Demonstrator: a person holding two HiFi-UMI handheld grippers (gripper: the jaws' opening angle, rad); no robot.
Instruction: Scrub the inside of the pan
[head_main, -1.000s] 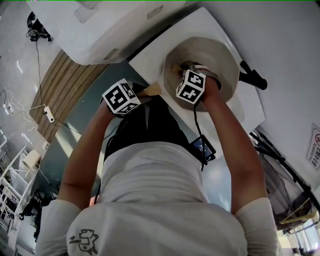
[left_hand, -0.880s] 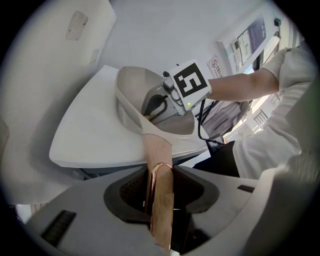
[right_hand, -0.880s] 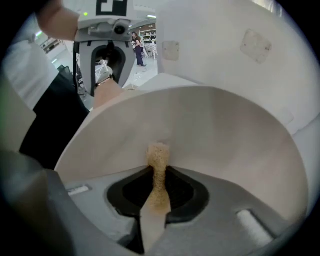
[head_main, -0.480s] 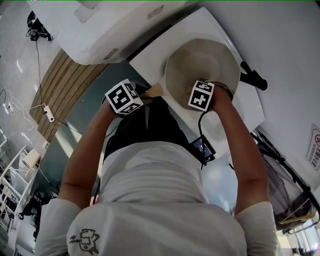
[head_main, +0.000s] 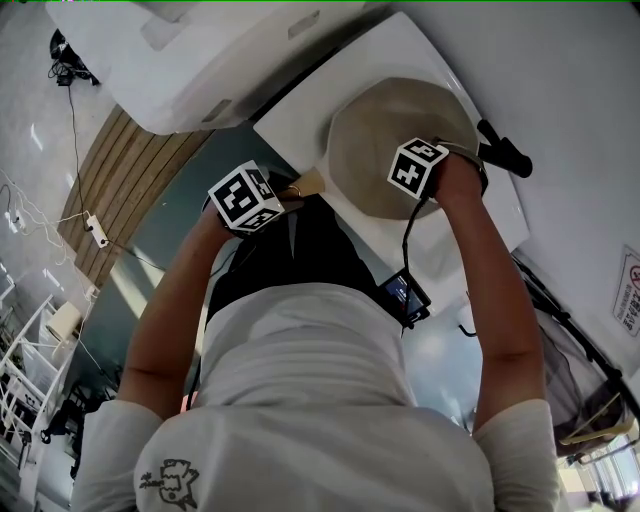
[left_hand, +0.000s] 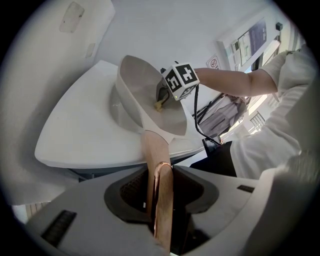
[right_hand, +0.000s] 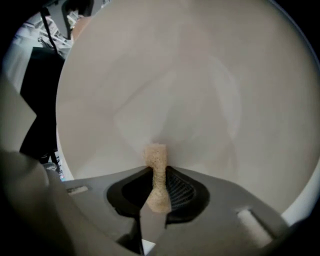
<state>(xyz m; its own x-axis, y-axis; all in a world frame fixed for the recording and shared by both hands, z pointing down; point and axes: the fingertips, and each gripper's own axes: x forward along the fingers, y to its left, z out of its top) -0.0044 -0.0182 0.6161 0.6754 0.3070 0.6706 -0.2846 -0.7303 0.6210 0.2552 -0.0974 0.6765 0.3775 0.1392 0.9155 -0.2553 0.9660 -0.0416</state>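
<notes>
A beige pan (head_main: 365, 150) sits tilted on a white table (head_main: 295, 110). Its wooden handle (left_hand: 156, 155) runs back between the jaws of my left gripper (left_hand: 160, 200), which is shut on it at the table's near edge. In the head view the left gripper (head_main: 290, 190) holds the handle (head_main: 308, 182) just left of the pan. My right gripper (right_hand: 156, 192) is shut on a tan sponge (right_hand: 156, 162), whose tip presses against the pan's inner wall (right_hand: 190, 90). From the left gripper view, the right gripper (left_hand: 161, 100) and sponge (left_hand: 159, 105) are inside the pan (left_hand: 135, 85), toward its right side.
A black object (head_main: 505, 152) lies on the table right of the pan. A large white appliance (head_main: 200, 50) stands beyond the table at the upper left. A small device (head_main: 405, 296) on a cable hangs at the person's waist.
My right gripper has swept the sponge across the pan from its left side to its right side. The left gripper and handle have stayed put.
</notes>
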